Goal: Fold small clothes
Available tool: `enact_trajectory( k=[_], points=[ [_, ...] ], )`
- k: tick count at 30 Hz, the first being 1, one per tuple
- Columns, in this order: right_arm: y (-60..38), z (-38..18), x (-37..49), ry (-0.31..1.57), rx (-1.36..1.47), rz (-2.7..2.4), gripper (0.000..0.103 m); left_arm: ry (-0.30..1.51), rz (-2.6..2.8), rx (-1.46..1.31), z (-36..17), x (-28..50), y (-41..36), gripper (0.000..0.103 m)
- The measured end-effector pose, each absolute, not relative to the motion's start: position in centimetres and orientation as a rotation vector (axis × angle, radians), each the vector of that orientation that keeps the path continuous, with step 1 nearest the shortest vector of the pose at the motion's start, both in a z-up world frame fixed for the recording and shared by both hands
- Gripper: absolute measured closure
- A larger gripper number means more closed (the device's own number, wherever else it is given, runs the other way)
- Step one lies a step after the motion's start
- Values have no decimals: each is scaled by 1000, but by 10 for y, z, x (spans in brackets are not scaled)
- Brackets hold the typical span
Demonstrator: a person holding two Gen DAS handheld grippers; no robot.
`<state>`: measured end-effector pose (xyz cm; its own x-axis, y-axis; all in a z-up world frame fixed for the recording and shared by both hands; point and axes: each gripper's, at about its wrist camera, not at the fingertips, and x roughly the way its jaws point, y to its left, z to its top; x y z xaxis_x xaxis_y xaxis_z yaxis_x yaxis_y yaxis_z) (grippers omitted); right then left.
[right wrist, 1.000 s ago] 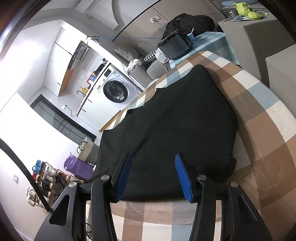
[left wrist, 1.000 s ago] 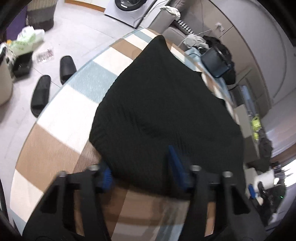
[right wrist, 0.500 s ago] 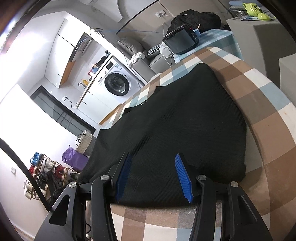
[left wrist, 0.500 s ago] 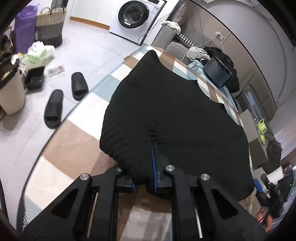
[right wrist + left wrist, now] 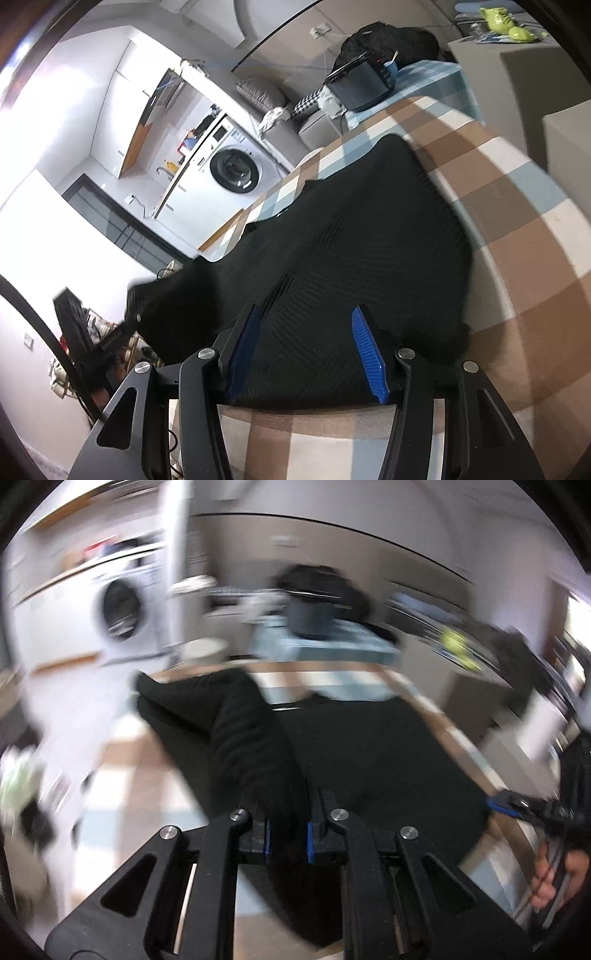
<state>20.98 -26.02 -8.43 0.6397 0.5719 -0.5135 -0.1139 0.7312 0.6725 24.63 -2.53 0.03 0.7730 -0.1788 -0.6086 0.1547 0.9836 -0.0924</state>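
A black knitted garment [image 5: 351, 240] lies spread on the round table with a brown, blue and white checked cloth [image 5: 517, 240]. My left gripper [image 5: 288, 812] is shut on a bunched edge of the garment [image 5: 369, 746] and holds that edge lifted off the table; this view is blurred by motion. The same lifted corner shows at the left of the right wrist view, beside the left gripper [image 5: 125, 325]. My right gripper [image 5: 306, 312] hovers over the garment's near edge. Its jaws are opening, the cloth lies under and between the blue pads, and they do not press it.
A washing machine [image 5: 236, 170] stands beyond the table's far left side. A dark box [image 5: 362, 88] sits on a blue checked surface behind the table, and grey cabinets [image 5: 517, 74] rise at the right. A hand [image 5: 554, 878] holds the right gripper [image 5: 502, 805].
The left gripper closed on the garment's near edge, then rose and swung with it, pulling the cloth up. The right gripper stayed in place with its jaws a little wider.
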Motion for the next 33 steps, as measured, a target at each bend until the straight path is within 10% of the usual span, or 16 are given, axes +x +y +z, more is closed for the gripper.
enact_trajectory(
  k=[4,12,26,30,33],
  points=[
    [-276,-82,201,769,666,373,48,777,-424,-8,-21,272,-87,91],
    [-279,-87,208,808,665,379,46,897,-539,-202,-50,262,-67,45],
    [-192,-126,282,1027,603,498,47,828,-190,-356,-65,212,70,40],
    [-177,-122,284,1019,543,505,94,833,-176,-381,-72,215,82,40],
    [-178,-101,269,917,553,558,96,826,-181,-372,-69,216,83,40]
  ],
)
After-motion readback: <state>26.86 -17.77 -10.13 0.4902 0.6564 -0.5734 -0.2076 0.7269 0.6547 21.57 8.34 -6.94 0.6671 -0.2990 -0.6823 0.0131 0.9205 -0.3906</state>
